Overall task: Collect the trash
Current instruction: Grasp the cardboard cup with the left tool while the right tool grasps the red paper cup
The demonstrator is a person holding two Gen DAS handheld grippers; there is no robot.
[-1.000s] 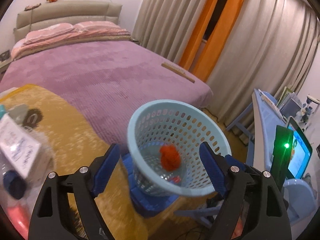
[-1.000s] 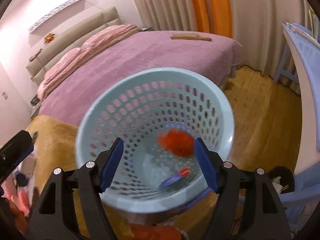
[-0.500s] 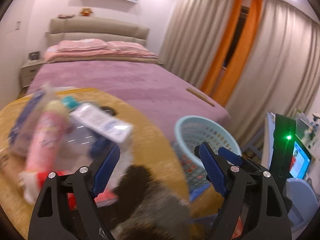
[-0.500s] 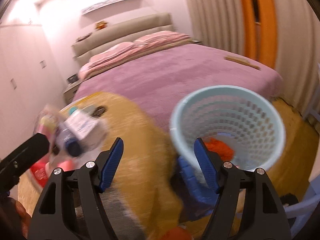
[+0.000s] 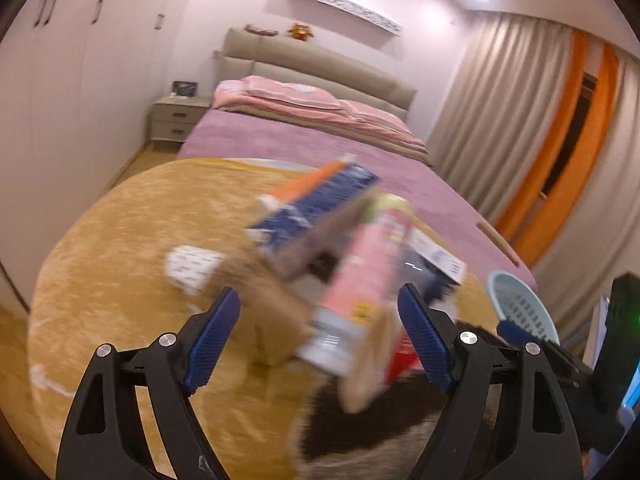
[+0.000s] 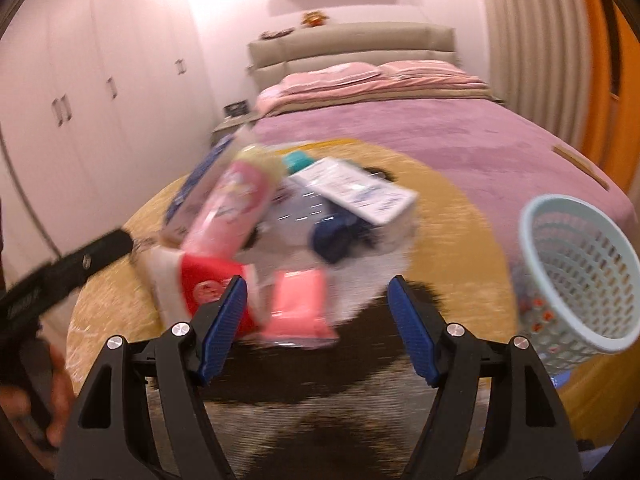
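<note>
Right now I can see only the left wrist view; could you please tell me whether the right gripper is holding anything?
Observer: No, the right gripper is open and grips nothing.
Operator: Is there trash near it that my view hides?
Observer: Yes, a flat pink packet lies just ahead of its fingertips.
Operator: Anything else further back?
Observer: A teal cap shows beside the white box.
</note>
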